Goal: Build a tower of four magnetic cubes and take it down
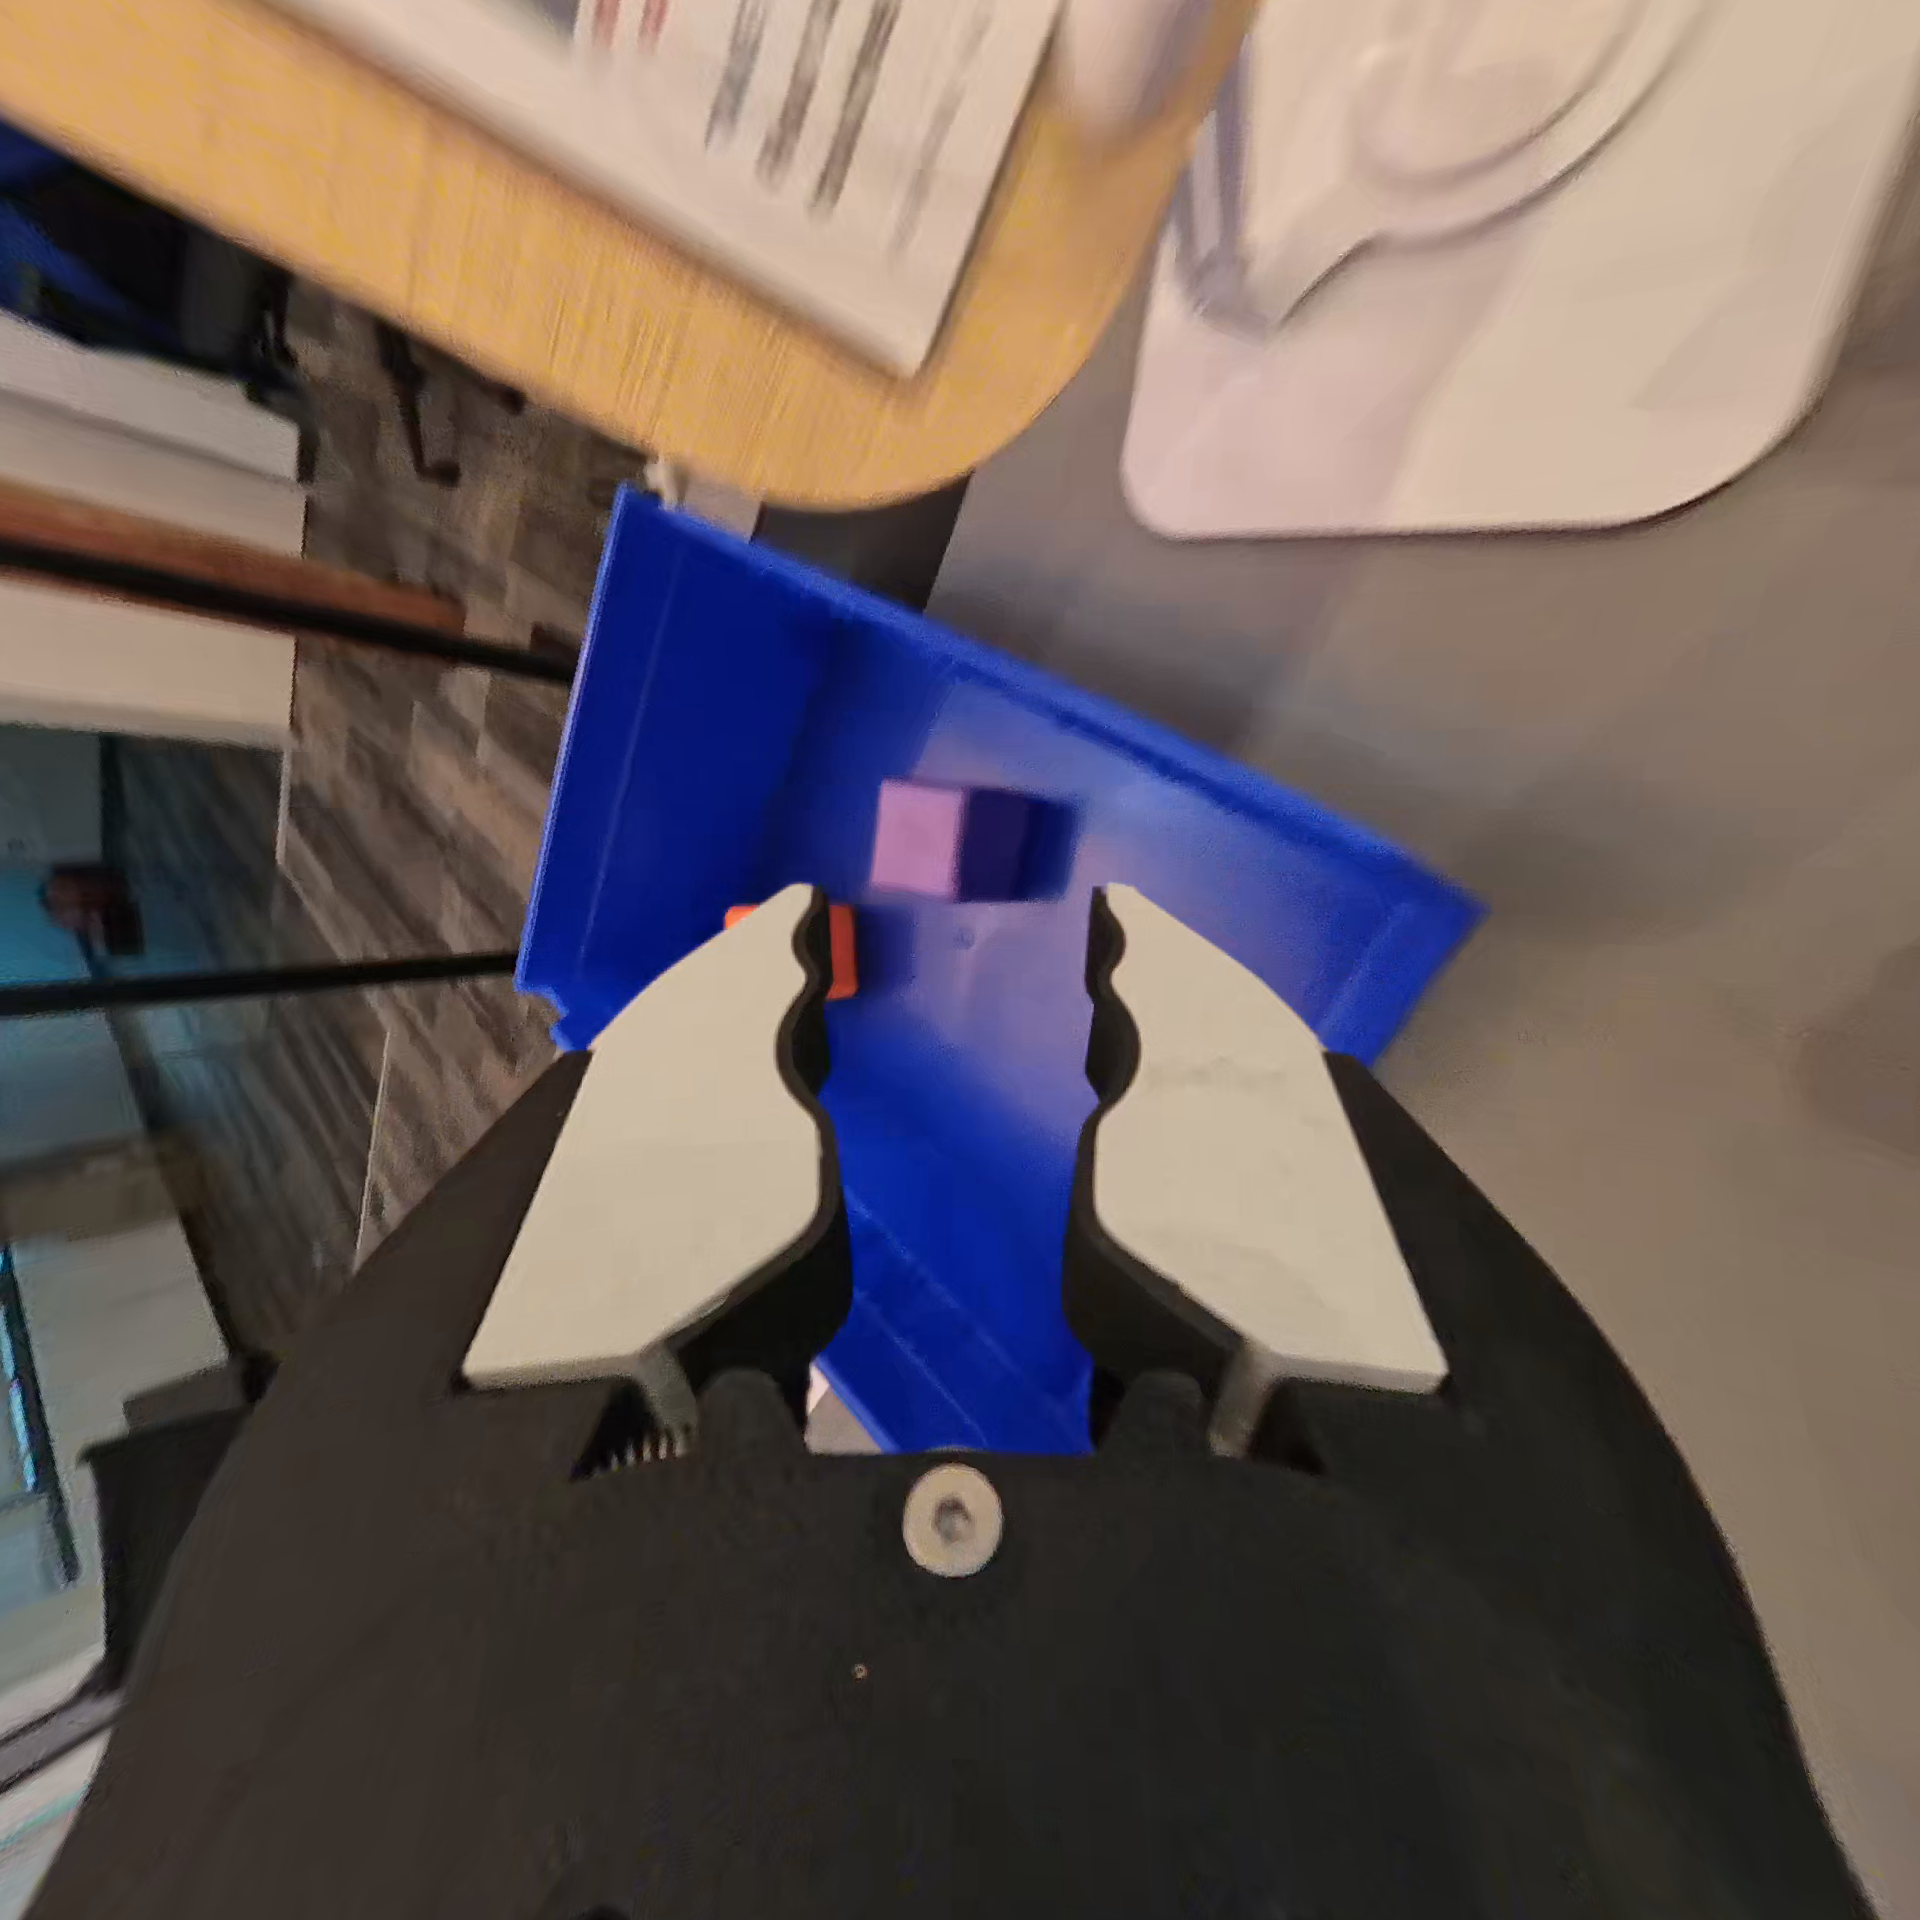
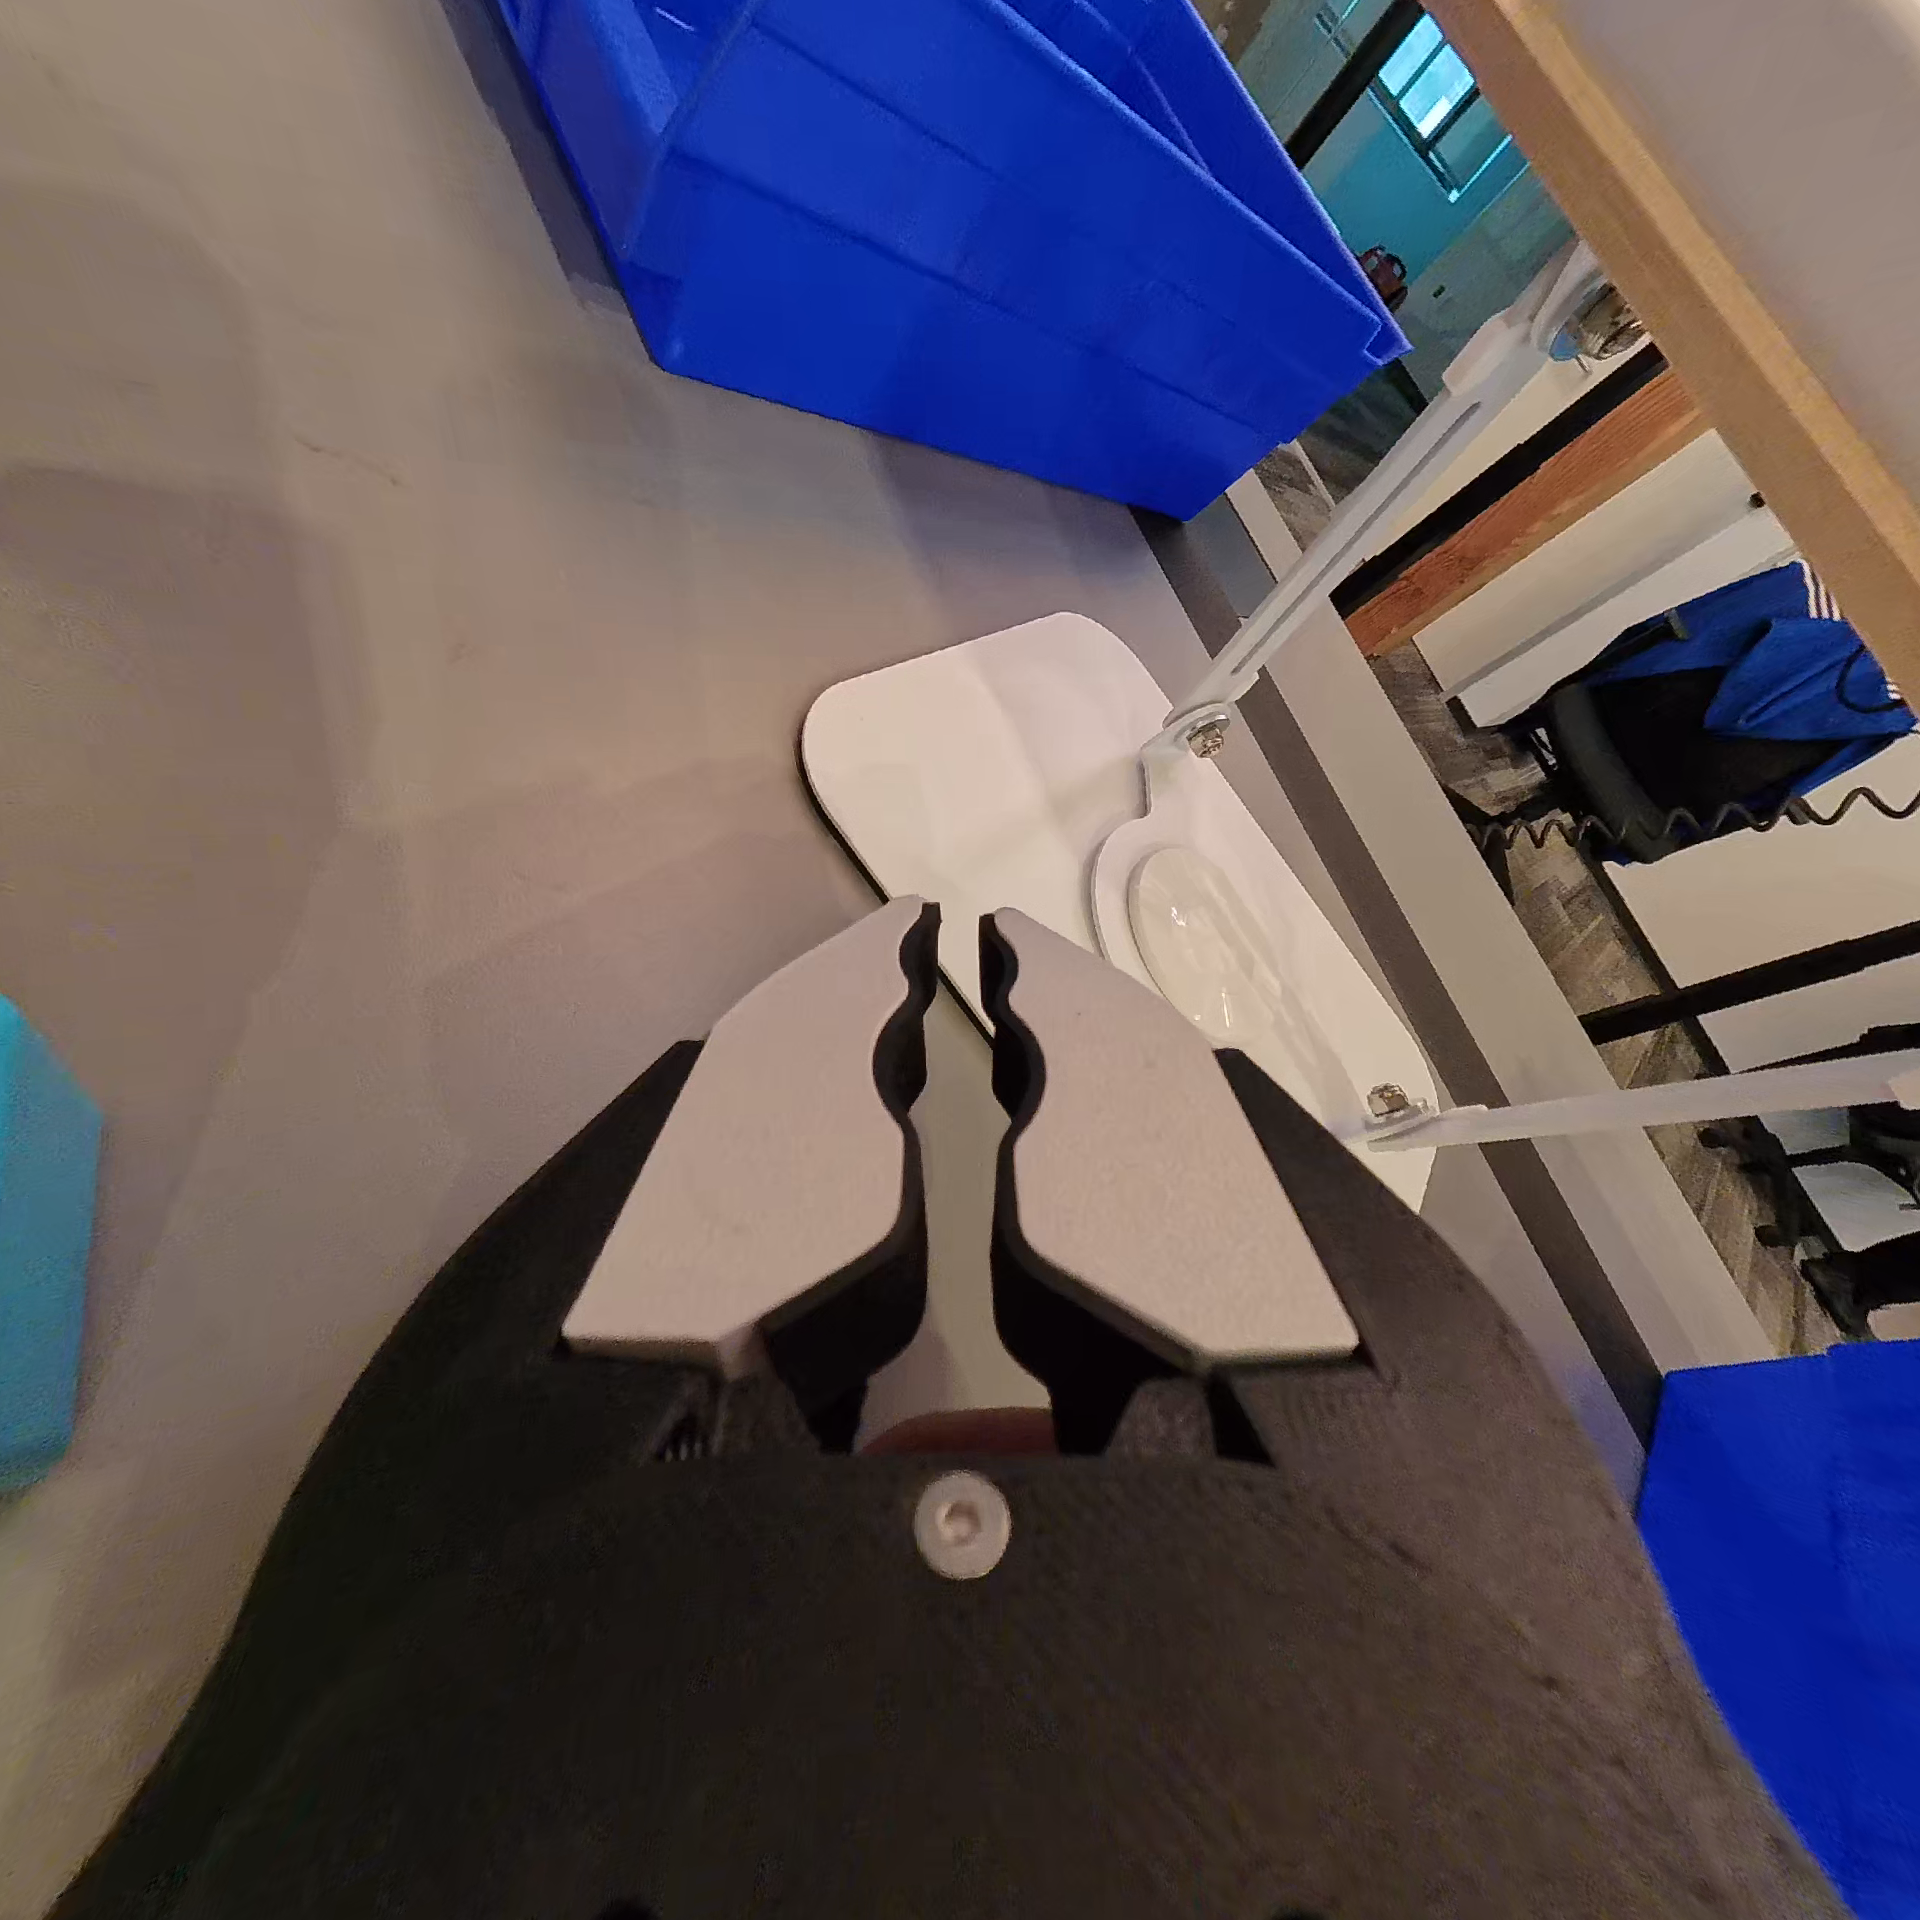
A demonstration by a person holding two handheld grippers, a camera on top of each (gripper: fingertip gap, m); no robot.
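Note:
In the left wrist view, my left gripper (image 1: 951, 920) is open and empty, held above a blue bin (image 1: 727, 748). Inside the bin lies a pale purple cube (image 1: 916, 852) joined to a dark blue cube (image 1: 997, 857), just beyond my fingertips. An orange cube (image 1: 840, 961) is partly hidden behind my left finger. In the right wrist view, my right gripper (image 2: 958, 930) has its jaws nearly together with a narrow gap and nothing between them. It hovers over the grey table at the edge of a white board (image 2: 966, 758). No cubes show in that view.
A wooden tabletop (image 1: 582, 270) with a white sheet is beyond the bin. The white board with a clear bracket (image 1: 1507, 260) is at right. In the right view, blue bins (image 2: 935, 239) stand at the back, another blue bin (image 2: 1797, 1579) at right, and a teal block (image 2: 42, 1236) at left.

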